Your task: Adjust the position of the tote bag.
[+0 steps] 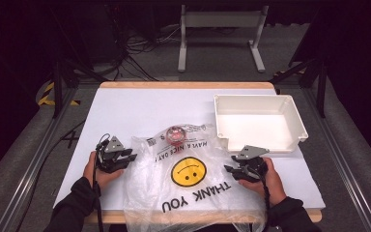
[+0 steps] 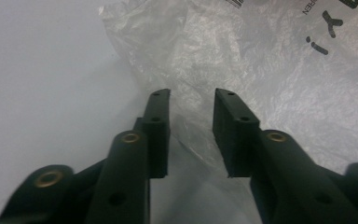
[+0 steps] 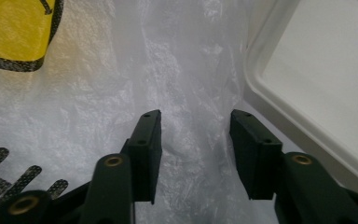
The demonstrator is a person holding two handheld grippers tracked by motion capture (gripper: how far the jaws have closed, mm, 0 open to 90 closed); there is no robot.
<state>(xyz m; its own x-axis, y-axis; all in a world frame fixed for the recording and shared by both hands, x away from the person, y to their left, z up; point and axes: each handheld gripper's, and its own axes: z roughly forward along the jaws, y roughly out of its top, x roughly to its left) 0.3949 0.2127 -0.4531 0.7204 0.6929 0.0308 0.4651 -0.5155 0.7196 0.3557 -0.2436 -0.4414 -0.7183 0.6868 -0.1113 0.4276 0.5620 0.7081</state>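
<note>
- Seen from the high view, a clear plastic bag (image 1: 188, 179) printed with a yellow smiley and "THANK YOU" lay flat across the near middle of the white counter (image 1: 125, 111), a small red-and-clear round object (image 1: 176, 134) at its far edge, whether inside or under the film I could not tell. The left hand-held gripper (image 1: 129, 158) and the right hand-held gripper (image 1: 229, 169) sat at opposite edges of the bag, probably so both sides could be lifted together. An empty white bin (image 1: 294, 121) stood just beyond the right hand. Dark floor, cables and a grey frame lay behind the counter.
- From the left gripper view, the jaws stood apart, straddling the bag's crinkled edge, gripping nothing.
- From the right gripper view, the jaws were likewise parted over a fold of film, the bin's rim close at the right.
</note>
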